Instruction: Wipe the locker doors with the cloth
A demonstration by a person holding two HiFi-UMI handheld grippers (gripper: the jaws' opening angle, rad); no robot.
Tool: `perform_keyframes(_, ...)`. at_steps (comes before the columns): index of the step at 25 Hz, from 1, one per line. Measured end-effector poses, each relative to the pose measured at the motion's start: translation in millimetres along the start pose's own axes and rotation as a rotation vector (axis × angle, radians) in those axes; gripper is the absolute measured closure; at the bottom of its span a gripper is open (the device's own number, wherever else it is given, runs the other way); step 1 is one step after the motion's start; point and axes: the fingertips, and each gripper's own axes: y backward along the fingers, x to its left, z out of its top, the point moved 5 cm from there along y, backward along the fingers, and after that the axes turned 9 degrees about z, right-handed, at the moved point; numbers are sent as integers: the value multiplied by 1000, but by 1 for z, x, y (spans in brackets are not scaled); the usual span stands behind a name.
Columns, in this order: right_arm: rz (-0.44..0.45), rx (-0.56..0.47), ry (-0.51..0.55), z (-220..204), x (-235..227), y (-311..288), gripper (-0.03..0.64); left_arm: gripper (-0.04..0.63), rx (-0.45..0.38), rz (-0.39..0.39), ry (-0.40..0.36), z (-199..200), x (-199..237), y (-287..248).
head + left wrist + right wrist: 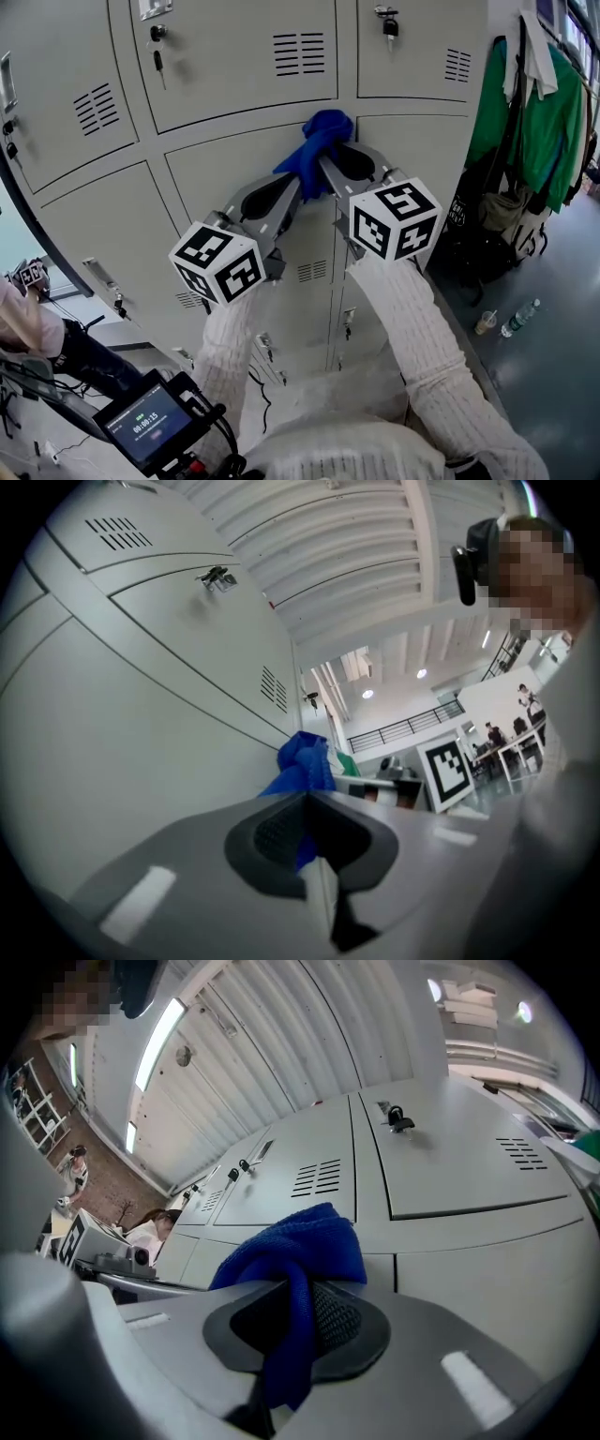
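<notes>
We hold the blue cloth [319, 148] bunched against the grey locker doors [234, 178]. It sits right at the seam between the upper and lower rows, in the upper middle of the head view. Both tongs meet there. The left tongs [300, 187] come up from the lower left and are clenched on the cloth's lower fold. The right tongs [330, 169] come in from the lower right and clamp the same bundle. In the left gripper view the cloth [302, 766] bulges past the closed tips of the left tongs [309, 827], with blue wedged between the pads. In the right gripper view a strip of cloth [291, 1260] runs down between the pads of the right tongs [291, 1330].

Around the cloth the door faces are flat. A vent [300, 53] sits above it in the upper door. A hanging key [157, 47] shows at the upper left and a padlock [389, 26] at the top right, both well apart from the cloth. A smaller vent [312, 272] lies below the tongs, and a latch [101, 275] sticks out from a lower door at the left.

The locker bank ends toward the right of the frame, where green garments [544, 122] hang just beside its edge. On the floor [553, 375] at the lower right stand a bottle [518, 319] and a cup [485, 322], near each other, with open floor around them. A device with a lit screen [150, 424] fills the lower left corner.
</notes>
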Motion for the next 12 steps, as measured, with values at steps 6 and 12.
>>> perform_keyframes(6,2,-34,10,-1,1,0,565,589,3,26,7,-6,8,3)
perform_keyframes(12,6,-30,-8,-12,1,1,565,589,4,53,14,-12,13,4)
